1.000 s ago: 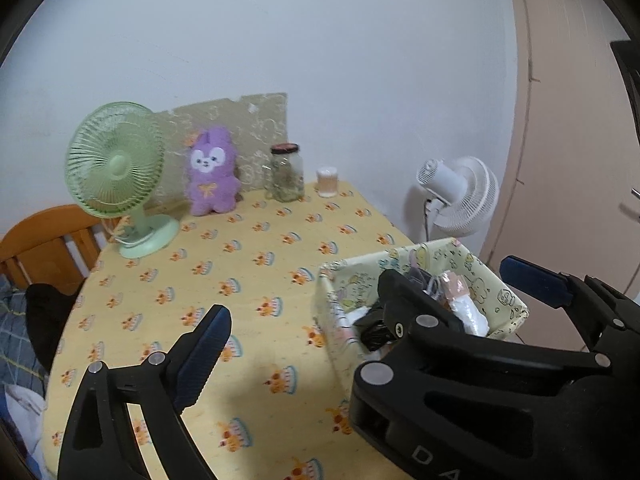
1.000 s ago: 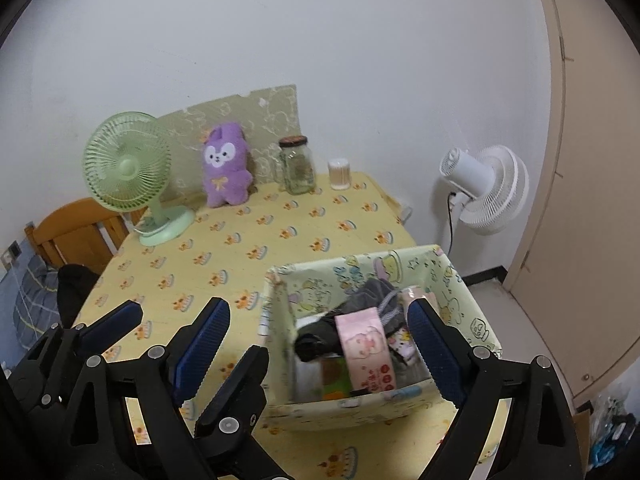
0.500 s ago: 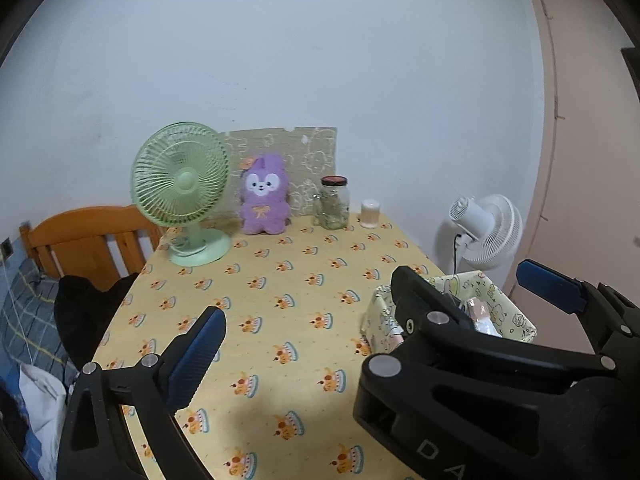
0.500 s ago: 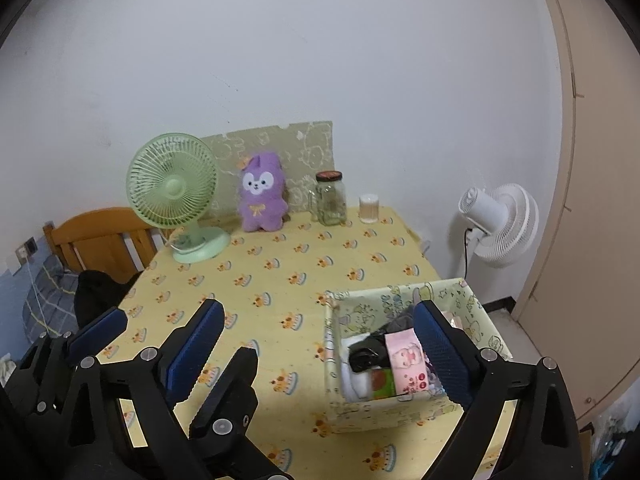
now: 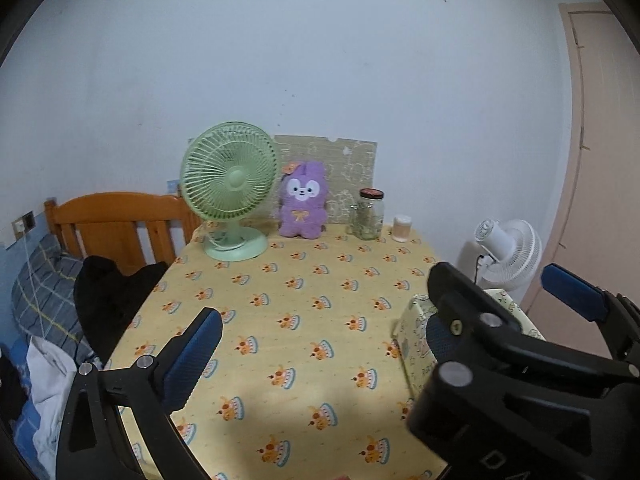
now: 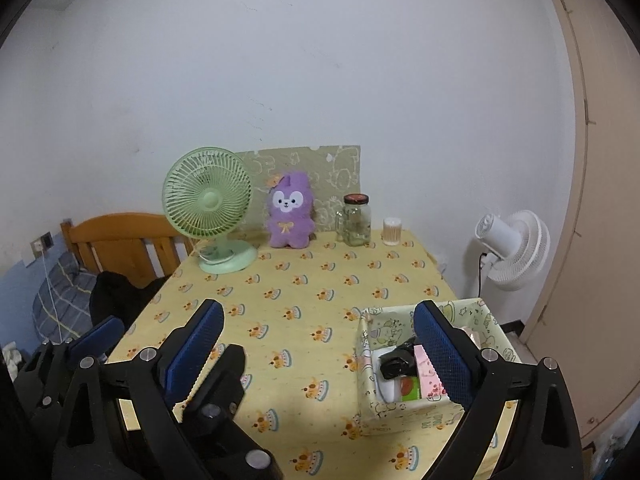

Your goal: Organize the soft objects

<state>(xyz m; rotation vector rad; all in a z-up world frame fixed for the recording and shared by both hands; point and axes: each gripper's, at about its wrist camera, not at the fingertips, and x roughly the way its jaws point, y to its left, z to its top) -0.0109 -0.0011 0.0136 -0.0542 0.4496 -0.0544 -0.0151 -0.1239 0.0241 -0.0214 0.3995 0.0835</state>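
A patterned fabric storage box (image 6: 440, 408) stands at the table's near right and holds several soft items, among them a dark rolled piece (image 6: 396, 362) and a pink packet (image 6: 426, 372). In the left wrist view only its corner (image 5: 416, 340) shows behind the right gripper. A purple plush bunny (image 6: 289, 212) sits upright at the back of the table, also in the left wrist view (image 5: 303, 206). My left gripper (image 5: 384, 320) is open and empty above the near table. My right gripper (image 6: 320, 344) is open and empty, its right finger over the box.
A green desk fan (image 6: 208, 216) stands at the back left. A glass jar (image 6: 356, 220) and a small white container (image 6: 392, 231) stand right of the bunny. A wooden chair (image 6: 120, 240) with dark clothing is left of the table. A white floor fan (image 6: 512, 250) stands by the door.
Both grippers have pulled back and up from the box; the table and back wall now appear farther away. Both stay open and empty.
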